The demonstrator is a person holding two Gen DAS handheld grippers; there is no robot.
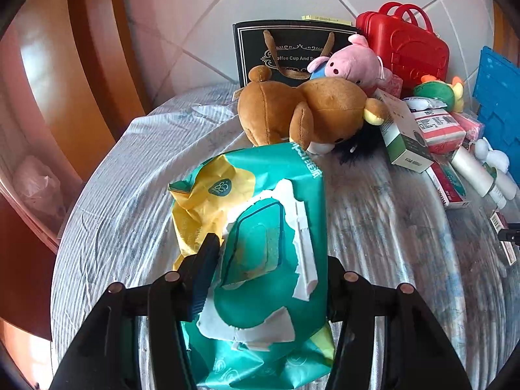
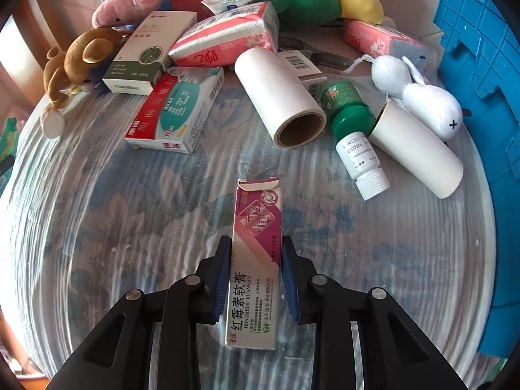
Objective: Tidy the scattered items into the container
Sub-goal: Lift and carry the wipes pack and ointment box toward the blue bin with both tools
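both fingers grip: my left gripper [image 1: 269, 269] pinches the soft, crinkly green wet-wipe pack [image 1: 260, 260] mid-body; my right gripper [image 2: 256, 279] clamps the light, crushable pink cardboard ointment box [image 2: 255, 266].

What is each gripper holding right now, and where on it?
Left gripper: wet-wipes pack, gripped across its near half. Right gripper: ointment box, by its long sides near the middle.

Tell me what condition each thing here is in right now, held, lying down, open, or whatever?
Left gripper: shut on the wipes pack.
Wipes pack: held, its label torn.
Right gripper: shut on the ointment box.
Ointment box: held, its far end flap open.
Paper roll: lying on its side.
Green-capped bottle: lying on its side, capped.
Brown bear: tipped over.
Blue crate: at the right edge, inside hidden.
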